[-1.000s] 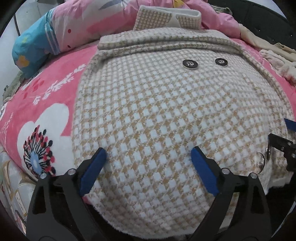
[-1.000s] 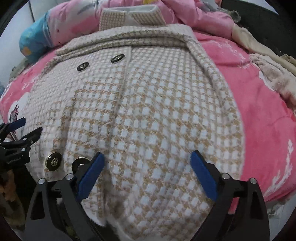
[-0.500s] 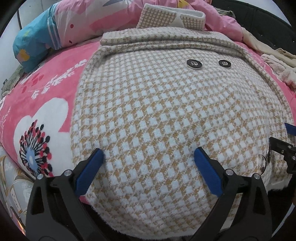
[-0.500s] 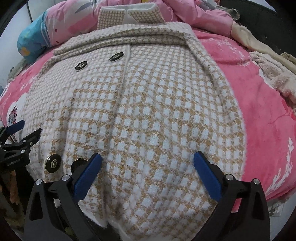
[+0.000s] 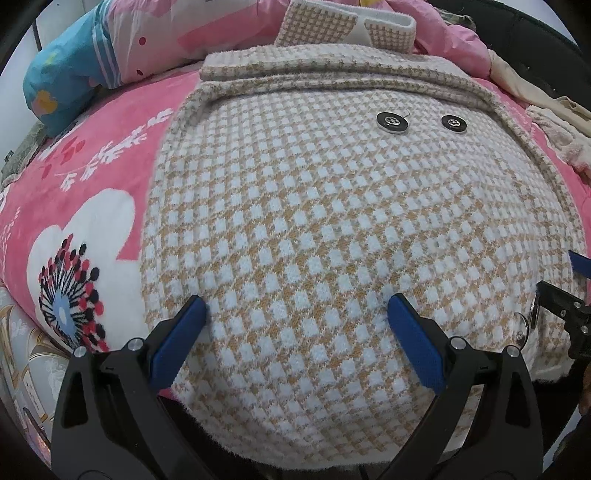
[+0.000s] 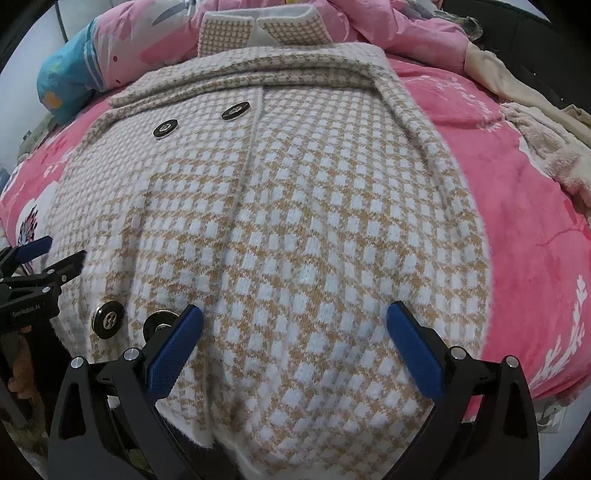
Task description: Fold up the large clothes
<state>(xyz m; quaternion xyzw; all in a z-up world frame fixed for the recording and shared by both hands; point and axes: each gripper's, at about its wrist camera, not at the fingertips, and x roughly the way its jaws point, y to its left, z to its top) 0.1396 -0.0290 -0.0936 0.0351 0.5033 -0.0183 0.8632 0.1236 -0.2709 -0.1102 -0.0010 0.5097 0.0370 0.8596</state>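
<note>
A beige-and-white houndstooth coat lies flat on the pink bed, front up, sleeves folded across its upper part and collar at the far end. Black buttons sit near the top, more near the hem. My left gripper is open above the hem's left half, blue pads on the fabric. My right gripper is open above the hem's right half. Each gripper shows at the other view's edge.
A pink floral blanket covers the bed. A blue and pink pillow lies at the far left. Cream and fluffy clothes are piled at the far right. The bed's near edge drops off just under the hem.
Both grippers have edged slightly forward and lower over the hem. The coat has not moved, and both stay open.
</note>
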